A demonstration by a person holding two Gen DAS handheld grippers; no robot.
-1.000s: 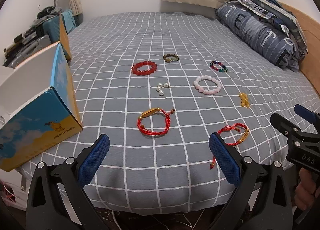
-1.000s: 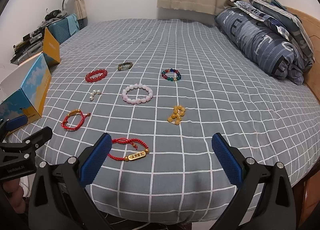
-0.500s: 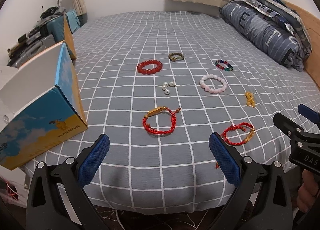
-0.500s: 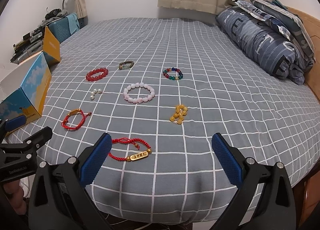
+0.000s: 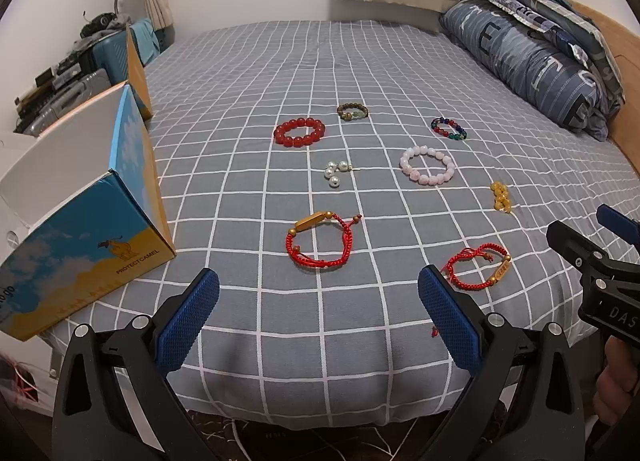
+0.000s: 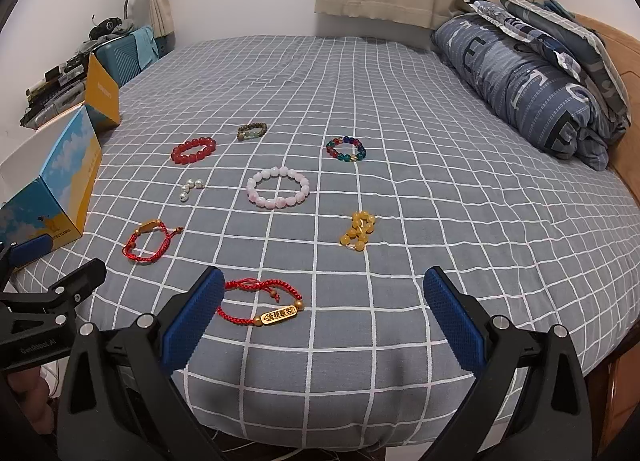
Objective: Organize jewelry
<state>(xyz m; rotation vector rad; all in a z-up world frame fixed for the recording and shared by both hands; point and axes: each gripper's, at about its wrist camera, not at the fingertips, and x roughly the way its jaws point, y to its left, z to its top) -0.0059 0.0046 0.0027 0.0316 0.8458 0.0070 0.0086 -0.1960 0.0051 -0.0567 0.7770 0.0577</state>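
Observation:
Several pieces of jewelry lie spread on a grey checked bed (image 5: 320, 61). A red cord bracelet with a gold bar (image 5: 320, 241) lies just beyond my left gripper (image 5: 318, 309), which is open and holds nothing. A second red cord bracelet with an engraved gold tag (image 6: 264, 305) sits between the fingers of my open right gripper (image 6: 320, 313), near its left finger. Farther back lie a red bead bracelet (image 5: 299, 132), loose pearls (image 5: 335, 173), a pink bead bracelet (image 6: 278, 187), a multicoloured bead bracelet (image 6: 346, 149), a brown-green bead bracelet (image 6: 252, 131) and yellow beads (image 6: 359, 229).
An open blue and yellow cardboard box (image 5: 80, 221) stands at the bed's left edge. A rolled striped duvet and pillows (image 6: 532, 81) lie along the right side by a wooden headboard. A suitcase and clutter (image 5: 100, 53) stand left of the bed. A hand (image 5: 616, 389) holds the right gripper.
Both grippers have moved slightly forward and up over the bed's near edge, so the jewelry sits a little closer and lower in view. No piece has moved.

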